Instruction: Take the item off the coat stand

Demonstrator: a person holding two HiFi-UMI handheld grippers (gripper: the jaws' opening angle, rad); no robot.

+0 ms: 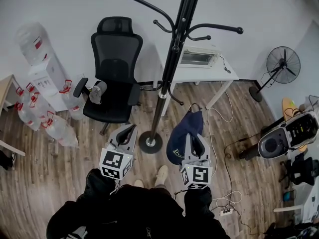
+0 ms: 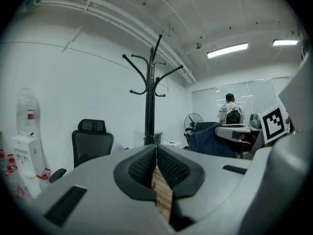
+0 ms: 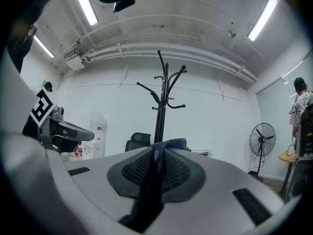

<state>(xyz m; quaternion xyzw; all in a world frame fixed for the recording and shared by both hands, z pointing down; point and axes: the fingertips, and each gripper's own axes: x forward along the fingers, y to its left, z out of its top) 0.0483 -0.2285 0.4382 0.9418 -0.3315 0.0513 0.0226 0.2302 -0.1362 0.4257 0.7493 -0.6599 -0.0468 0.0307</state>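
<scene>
The black coat stand (image 1: 172,59) rises from a round base on the wood floor, and its hooks are bare. A dark blue fabric bag (image 1: 185,133) hangs free to the right of the pole. My right gripper (image 1: 194,138) is shut on it, and the blue cloth (image 3: 157,180) is pinched between the pads. My left gripper (image 1: 130,129) hovers left of the stand's base. Its jaws (image 2: 155,153) are shut with nothing between them. The stand (image 2: 150,97) shows ahead in the left gripper view, and the stand (image 3: 163,102) also shows in the right gripper view.
A black office chair (image 1: 112,78) stands left of the pole. Several water bottles (image 1: 50,126) and a dispenser (image 1: 42,68) sit further left. Behind are a white desk (image 1: 207,73) and a fan (image 1: 282,66). Cables (image 1: 225,209) lie at the right. A person (image 2: 231,112) stands far off.
</scene>
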